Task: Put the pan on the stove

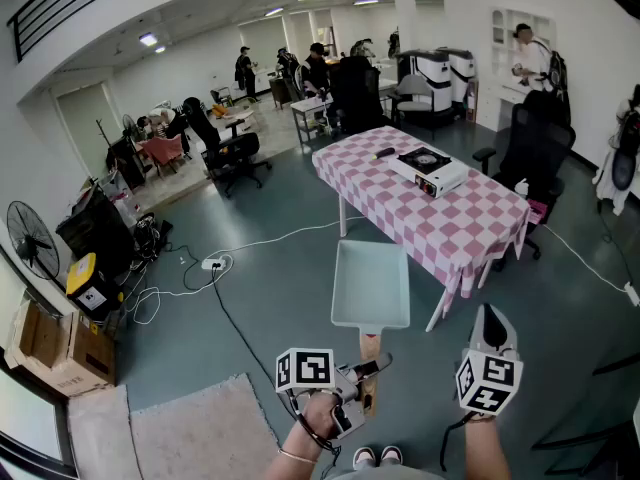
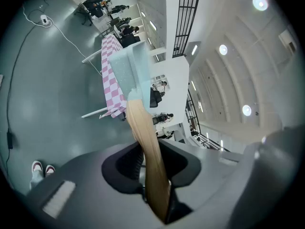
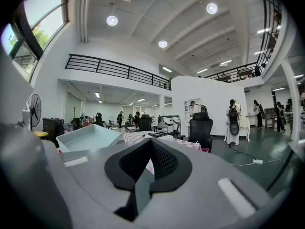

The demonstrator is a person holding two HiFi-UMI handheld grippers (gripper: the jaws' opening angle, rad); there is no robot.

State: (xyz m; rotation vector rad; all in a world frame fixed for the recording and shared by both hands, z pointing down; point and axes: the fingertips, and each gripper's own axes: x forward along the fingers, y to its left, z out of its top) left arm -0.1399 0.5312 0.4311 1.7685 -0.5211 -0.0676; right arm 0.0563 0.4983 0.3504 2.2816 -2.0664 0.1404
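— Wooden handle (image 1: 369, 352) on the pan (image 1: 370, 286): what's gripping it?

— left gripper (image 1: 366, 370). Jaws are clamped on the handle, pads pressing on both sides, and the handle runs straight out between them. The pan is pale blue-green, square, open side up, and carried in the air.

— Pan position vs the table (image 1: 470, 230)?

— Off it. It hangs just short of the table's near long side, over the teal floor (image 1: 250, 298). It isn't touching the pink check cloth.

— Stove (image 1: 428, 171)?

— On the table, roughly mid-top, toward the far long side. White body, black burner plate facing up. A small dark object (image 1: 384, 152) lies on the table just beside it; too small to identify. Pan and stove are well apart, with most of the tabletop's width between them.

— right gripper (image 1: 490, 320)?

— Jaws together, empty. It's held in the air on the table's near side, next to the pan's handle end but apart from it. Its own view looks level across the room, with the pan low on the left and the table past it.

— Anything else near the table?

— Black office chair (image 1: 535, 143) at the table's far end. A white cable (image 1: 290, 236) crosses the floor off the opposite end.
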